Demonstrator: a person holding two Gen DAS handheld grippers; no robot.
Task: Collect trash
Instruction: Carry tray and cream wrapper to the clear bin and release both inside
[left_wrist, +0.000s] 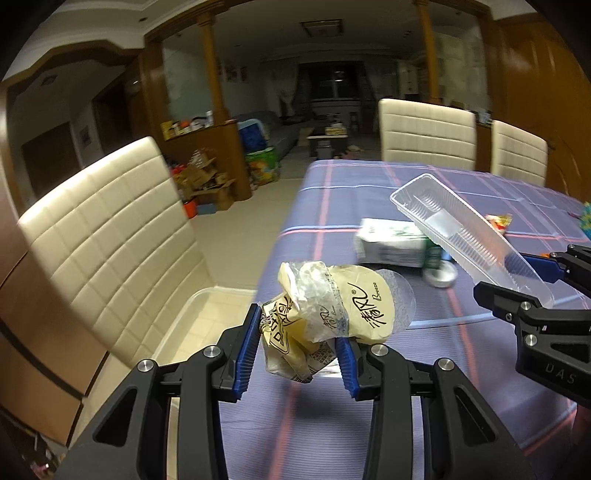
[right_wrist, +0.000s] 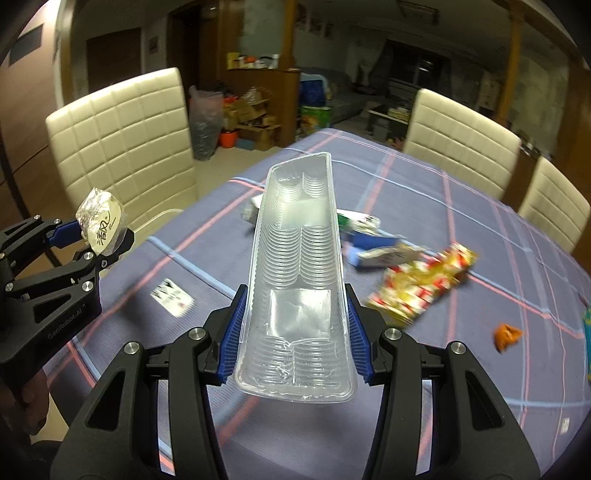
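Both grippers are loaded above the plaid tablecloth (right_wrist: 424, 184). The left gripper (left_wrist: 299, 343) pinches a crumpled yellow tissue wrapper (left_wrist: 332, 314) between its blue pads, the wrapper bulging forward and up out of the jaws. The right gripper (right_wrist: 295, 332) clamps a long clear plastic tray (right_wrist: 299, 266) across its width near 1 end, so the tray's long axis runs straight forward from the jaws, away from the person and tilted up off the tablecloth.

A clear bin (left_wrist: 207, 314) sits on the seat of the cream chair (left_wrist: 110, 229) just left of the tablecloth's edge. The left gripper is the nearer of the 2 to it, with the wrapper hanging close to that edge, so the bin probably receives the wrapper first; the tray would need to swing leftward across the cloth.

Still lying on the tablecloth, beyond the tray: a red and yellow snack wrapper (right_wrist: 421, 284), a blue and white carton (right_wrist: 380, 251), a small orange scrap (right_wrist: 508, 334) and a printed card (right_wrist: 171, 297).
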